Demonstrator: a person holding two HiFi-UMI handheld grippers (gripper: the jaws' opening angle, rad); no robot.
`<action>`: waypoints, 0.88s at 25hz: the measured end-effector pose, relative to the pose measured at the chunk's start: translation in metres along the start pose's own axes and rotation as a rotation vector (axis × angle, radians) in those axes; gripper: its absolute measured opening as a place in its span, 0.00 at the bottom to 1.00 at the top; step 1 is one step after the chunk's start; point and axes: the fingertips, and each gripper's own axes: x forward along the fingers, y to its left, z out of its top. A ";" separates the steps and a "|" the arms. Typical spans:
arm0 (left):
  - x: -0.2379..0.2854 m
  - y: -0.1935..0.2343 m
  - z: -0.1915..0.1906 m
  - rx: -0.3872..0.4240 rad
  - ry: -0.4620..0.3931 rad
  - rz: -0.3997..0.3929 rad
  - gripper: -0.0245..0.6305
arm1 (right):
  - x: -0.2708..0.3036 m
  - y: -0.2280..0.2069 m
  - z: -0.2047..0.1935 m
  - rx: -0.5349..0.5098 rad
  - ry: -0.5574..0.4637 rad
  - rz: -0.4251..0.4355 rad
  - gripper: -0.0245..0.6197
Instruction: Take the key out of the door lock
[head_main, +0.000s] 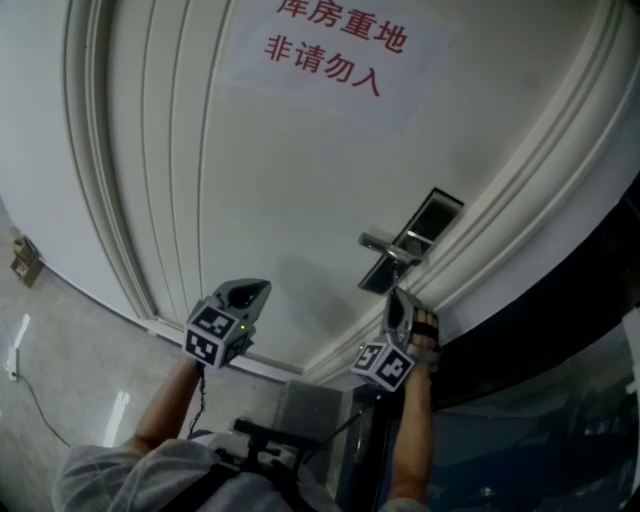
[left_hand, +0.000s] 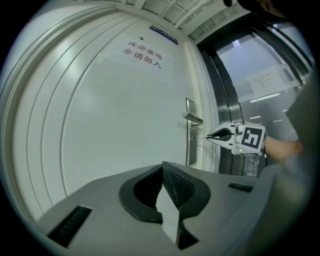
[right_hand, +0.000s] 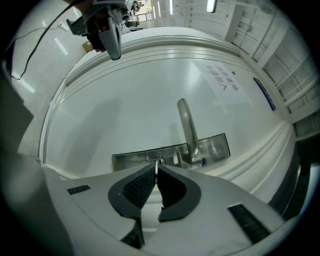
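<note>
A: Pinching anything, the right tool (right_hand: 156, 170)?

B: Yes, it is clamped on the thin silver metal key (left_hand: 200, 138). The key's far end meets the brushed-steel lock plate (right_hand: 145, 156), just below the steel lever handle (right_hand: 186, 125).

A: And the left tool (left_hand: 162, 166)?

B: Its tips are pressed together with nothing between them. It is held level, well apart from the lock, facing the white panelled door (head_main: 300, 180). Higher on the door hangs a paper sign with red characters (head_main: 325, 45).
</note>
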 end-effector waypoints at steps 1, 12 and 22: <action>-0.001 -0.001 -0.001 0.003 0.001 -0.002 0.05 | -0.004 0.000 0.000 0.040 -0.006 0.001 0.07; -0.014 -0.006 0.000 -0.001 0.008 -0.031 0.05 | -0.064 -0.014 -0.010 0.517 -0.031 -0.050 0.07; -0.031 -0.017 -0.001 0.007 -0.002 -0.047 0.05 | -0.098 0.010 -0.015 1.071 -0.027 0.030 0.07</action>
